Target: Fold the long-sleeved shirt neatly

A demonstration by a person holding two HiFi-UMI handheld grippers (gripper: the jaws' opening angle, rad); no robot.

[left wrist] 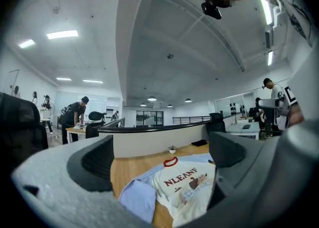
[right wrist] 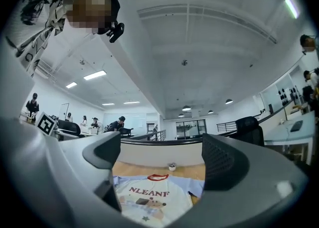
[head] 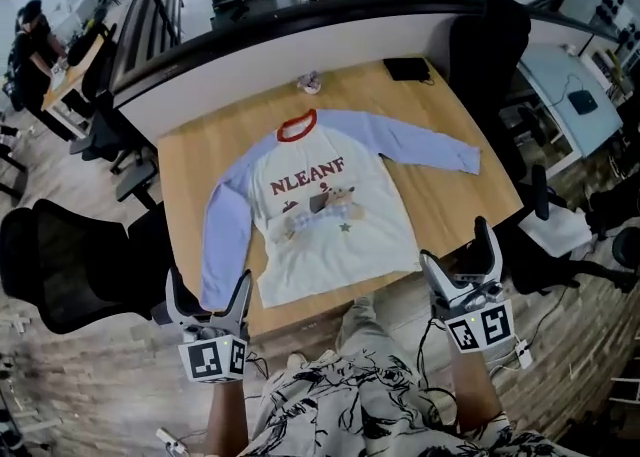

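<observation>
Shirt [head: 325, 210]: lay flat, print up, on wooden table [head: 460, 195], sleeves spread outward.
Left gripper [head: 208, 290]: jaws apart, empty, held off table's near edge, clear of shirt.
Right gripper [head: 458, 255]: jaws apart, empty, beside near right corner.

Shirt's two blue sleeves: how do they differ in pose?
Left-side light blue sleeve runs down beside the cream shirt body, cuff by the wooden table's near edge. Right-side light blue sleeve angles outward away from the body, cuff further up the table. Both lie flat, unfolded.
</observation>
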